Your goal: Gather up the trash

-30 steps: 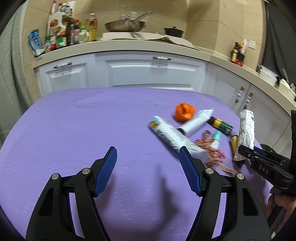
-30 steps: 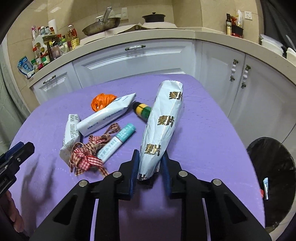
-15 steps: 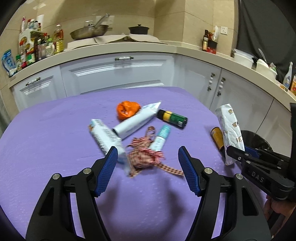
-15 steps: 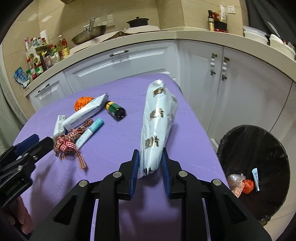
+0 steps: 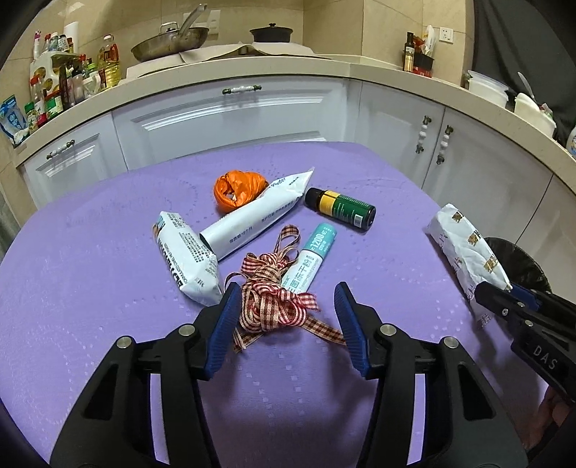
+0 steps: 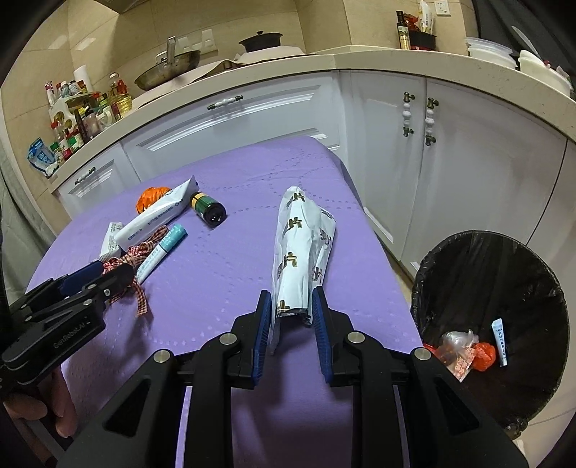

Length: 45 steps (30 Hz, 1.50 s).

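Note:
My right gripper (image 6: 291,309) is shut on a white crinkled snack packet (image 6: 300,252), held above the purple table's right edge; the packet also shows in the left wrist view (image 5: 468,252). My left gripper (image 5: 286,306) is open, its fingers either side of a red checked ribbon (image 5: 277,298). Around the ribbon lie a teal tube (image 5: 311,257), a white tube (image 5: 255,221), a white pouch (image 5: 187,259), an orange bag (image 5: 235,189) and a dark green bottle (image 5: 340,208). A black-lined bin (image 6: 493,309) stands on the floor right of the table.
The bin holds a few bits of trash (image 6: 468,351). White kitchen cabinets (image 5: 234,118) stand behind the table, with a counter carrying a pan (image 5: 169,39), a pot (image 5: 271,34) and bottles (image 5: 57,90). The purple table (image 5: 90,288) drops off at its right edge.
My left gripper has swung right and moved in until it straddles the ribbon. My right gripper has carried the packet rightward toward the table edge, and the bin has come fully into view.

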Each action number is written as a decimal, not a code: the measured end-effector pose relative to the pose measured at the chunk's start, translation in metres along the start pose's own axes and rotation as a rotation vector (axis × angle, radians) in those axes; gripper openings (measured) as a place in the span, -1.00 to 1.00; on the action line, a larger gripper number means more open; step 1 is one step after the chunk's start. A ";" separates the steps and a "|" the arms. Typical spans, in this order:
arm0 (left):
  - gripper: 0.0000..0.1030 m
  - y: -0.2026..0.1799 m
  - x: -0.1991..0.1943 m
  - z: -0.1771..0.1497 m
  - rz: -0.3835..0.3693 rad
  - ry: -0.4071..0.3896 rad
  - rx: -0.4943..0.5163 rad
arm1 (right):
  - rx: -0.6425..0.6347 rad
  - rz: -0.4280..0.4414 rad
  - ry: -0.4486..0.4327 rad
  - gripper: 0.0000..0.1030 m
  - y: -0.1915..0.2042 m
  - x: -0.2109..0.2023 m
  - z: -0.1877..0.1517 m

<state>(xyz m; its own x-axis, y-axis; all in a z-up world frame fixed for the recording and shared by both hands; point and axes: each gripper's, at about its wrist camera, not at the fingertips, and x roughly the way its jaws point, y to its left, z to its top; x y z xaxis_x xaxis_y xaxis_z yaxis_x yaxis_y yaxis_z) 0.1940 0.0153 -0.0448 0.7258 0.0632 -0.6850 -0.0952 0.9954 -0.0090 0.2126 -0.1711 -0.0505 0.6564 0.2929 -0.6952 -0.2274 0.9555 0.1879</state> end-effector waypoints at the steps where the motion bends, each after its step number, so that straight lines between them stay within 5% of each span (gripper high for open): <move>1: -0.04 0.001 0.001 0.000 -0.001 0.003 -0.002 | -0.001 0.000 0.000 -0.53 0.001 0.000 0.000; 8: -0.66 0.005 0.004 0.000 -0.019 0.024 -0.007 | 0.002 -0.003 0.006 -0.39 0.000 0.001 -0.001; 12: -0.85 0.007 0.002 -0.001 -0.029 0.019 -0.011 | -0.002 -0.003 0.013 -0.29 0.002 0.004 0.000; 36: -0.89 0.019 -0.011 -0.004 -0.035 -0.012 -0.018 | -0.006 -0.030 0.013 0.35 0.005 0.009 0.003; 44: -0.89 0.024 -0.010 -0.005 -0.029 -0.006 -0.023 | -0.009 -0.031 0.035 0.35 0.005 0.019 0.005; 45: -0.89 0.024 -0.010 -0.005 -0.029 -0.006 -0.024 | -0.008 -0.029 0.040 0.17 0.005 0.021 0.005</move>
<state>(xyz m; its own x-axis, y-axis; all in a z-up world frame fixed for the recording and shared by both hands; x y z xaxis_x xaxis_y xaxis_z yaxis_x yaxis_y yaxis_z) 0.1811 0.0386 -0.0419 0.7327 0.0351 -0.6796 -0.0904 0.9948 -0.0461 0.2285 -0.1605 -0.0607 0.6336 0.2629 -0.7277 -0.2142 0.9633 0.1615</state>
